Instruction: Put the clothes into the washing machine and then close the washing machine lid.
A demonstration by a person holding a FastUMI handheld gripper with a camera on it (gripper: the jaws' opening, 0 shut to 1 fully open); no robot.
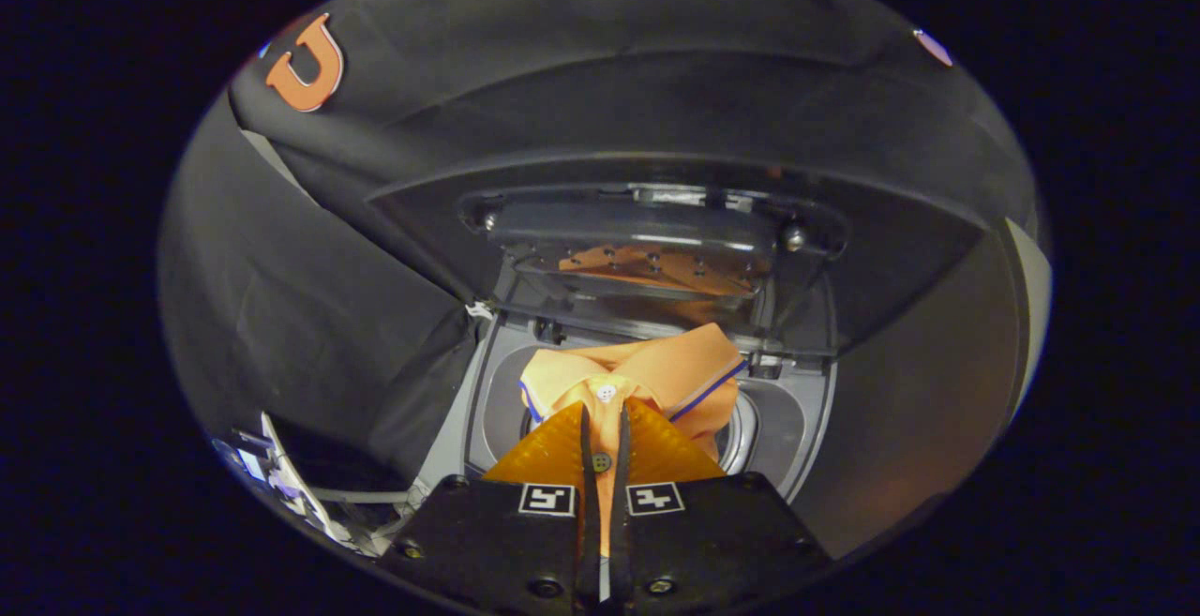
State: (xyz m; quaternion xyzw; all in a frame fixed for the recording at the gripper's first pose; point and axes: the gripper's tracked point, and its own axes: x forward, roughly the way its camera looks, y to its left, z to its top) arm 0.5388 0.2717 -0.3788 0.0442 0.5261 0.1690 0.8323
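An orange shirt [656, 372] with a blue-trimmed collar and small buttons hangs from my gripper [605, 414]. Both fingers are pressed together on its button placket, so the gripper is shut on the shirt. The shirt hovers right over the round drum opening [741, 428] of a grey top-loading washing machine [797, 410]. The machine's lid [647, 246] stands raised beyond the shirt, and its glossy underside reflects the orange fabric. The shirt and my fingers hide most of the drum.
Black booth cloth surrounds the machine on the left, back and right. Some white and dark clutter [281, 475] lies low to the left of the fingers. A pale panel edge [1031, 288] shows at the far right.
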